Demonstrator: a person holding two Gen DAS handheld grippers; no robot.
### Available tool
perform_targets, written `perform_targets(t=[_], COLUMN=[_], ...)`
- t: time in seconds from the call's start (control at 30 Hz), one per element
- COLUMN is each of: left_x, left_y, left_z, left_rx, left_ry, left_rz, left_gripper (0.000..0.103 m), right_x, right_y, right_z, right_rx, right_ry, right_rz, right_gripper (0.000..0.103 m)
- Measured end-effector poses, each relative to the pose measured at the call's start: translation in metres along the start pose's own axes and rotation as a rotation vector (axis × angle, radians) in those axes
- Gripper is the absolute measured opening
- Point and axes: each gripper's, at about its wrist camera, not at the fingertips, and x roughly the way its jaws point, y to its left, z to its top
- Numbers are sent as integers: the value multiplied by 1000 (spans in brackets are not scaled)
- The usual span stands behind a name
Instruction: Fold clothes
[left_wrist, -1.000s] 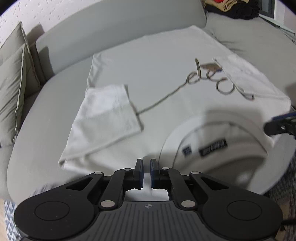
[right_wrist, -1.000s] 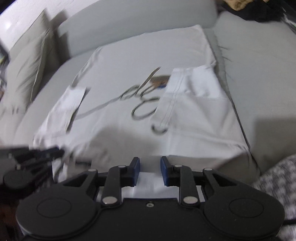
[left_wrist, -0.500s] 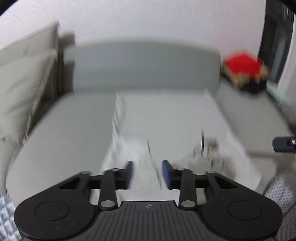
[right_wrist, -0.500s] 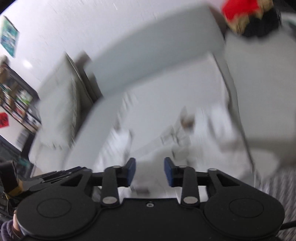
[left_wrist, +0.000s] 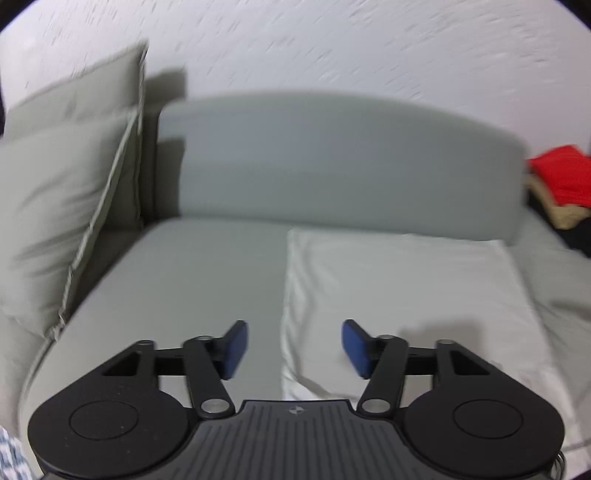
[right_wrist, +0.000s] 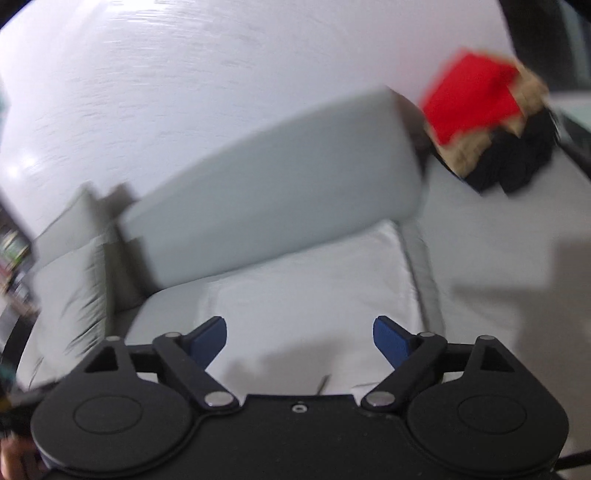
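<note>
A white garment (left_wrist: 399, 284) lies flat on the grey sofa seat (left_wrist: 184, 280), its far edge near the backrest. My left gripper (left_wrist: 293, 347) hovers above its left edge, jaws opening, nothing between the blue pads. In the right wrist view the same white garment (right_wrist: 306, 306) spreads below my right gripper (right_wrist: 300, 339), whose jaws are opening wide and hold nothing. The near part of the garment is hidden under both gripper bodies.
A grey backrest (left_wrist: 332, 162) runs behind the seat, with beige cushions (left_wrist: 62, 206) at the left. A pile of red, tan and black clothes (right_wrist: 491, 122) sits at the far right of the sofa. A white wall rises behind.
Both grippers have let go of the white garment, opened and lifted away. The views have swung up from the garment's printed front to the backrest and wall.
</note>
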Motion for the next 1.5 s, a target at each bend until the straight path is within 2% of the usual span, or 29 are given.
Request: perform_targets(t=[0.07, 0.1, 0.13, 0.17, 0.2, 0.27, 0.33, 0.4, 0.47, 0.53, 0.57, 0.63, 0.7, 0.83, 0.87, 0.9, 0.93, 1.0, 1.1, 1.23, 1.4, 1.5], left_x=[40, 60, 79, 97, 116, 148, 179, 205, 228, 243, 249, 258, 268, 282, 284, 285, 284, 276, 251, 203, 119, 66], left_y=[10, 15, 19, 23, 26, 30, 35, 41, 43, 40, 38, 33, 26, 9, 5, 2, 0, -4, -2, 2, 7, 20], left_z=[6, 10, 15, 20, 26, 36, 44, 50, 55, 61, 64, 73, 83, 97, 100, 102, 103, 103, 102, 102, 88, 72], left_rx=[-37, -55, -74, -95, -121, -180, -250, -311, -336, -309, -291, -248, -207, -117, -97, -79, -63, -19, 9, 15, 22, -55], left_ry=[31, 44, 52, 58, 63, 66, 79, 99, 112, 112, 107, 95, 97, 101, 97, 92, 84, 48, -7, -71, -140, -174], left_rz=[3, -1, -8, -14, -15, -22, -63, -114, -145, -149, -151, -174, -199, -176, -165, -157, -154, -113, -78, -69, -66, -111], left_gripper=[67, 66, 65, 65, 65, 63, 59, 52, 34, 26, 26, 26, 26, 27, 21, 12, 3, 3, 3, 3, 3, 3], right_x=[37, 53, 70, 88, 105, 139, 170, 192, 206, 218, 224, 240, 255, 278, 283, 288, 292, 294, 281, 243, 169, 114], right_y=[-26, -39, -50, -59, -67, -81, -95, -106, -116, -128, -135, -144, -149, -141, -137, -133, -128, -117, -106, -96, -74, -64], right_z=[12, 17, 22, 26, 31, 39, 45, 51, 56, 63, 66, 73, 80, 92, 94, 94, 94, 90, 84, 79, 63, 47], right_rx=[87, 120, 138, 140, 143, 166, 202, 228, 249, 273, 282, 288, 278, 179, 143, 103, 62, -13, -58, -13, 57, 110], right_ry=[31, 38, 42, 44, 47, 54, 60, 51, 15, -11, -16, -6, 14, 19, 26, 37, 49, 54, 23, -46, -91, -92], right_rz=[-26, -34, -45, -58, -76, -88, -81, -80, -90, -92, -87, -67, -41, -32, -45, -63, -79, -104, -129, -129, -109, -97], right_gripper=[87, 81, 71, 44, 28, 28, 30, 54, 55, 55, 55, 49, 38, 36, 29, 19, 13, 8, 7, 7, 7, 7])
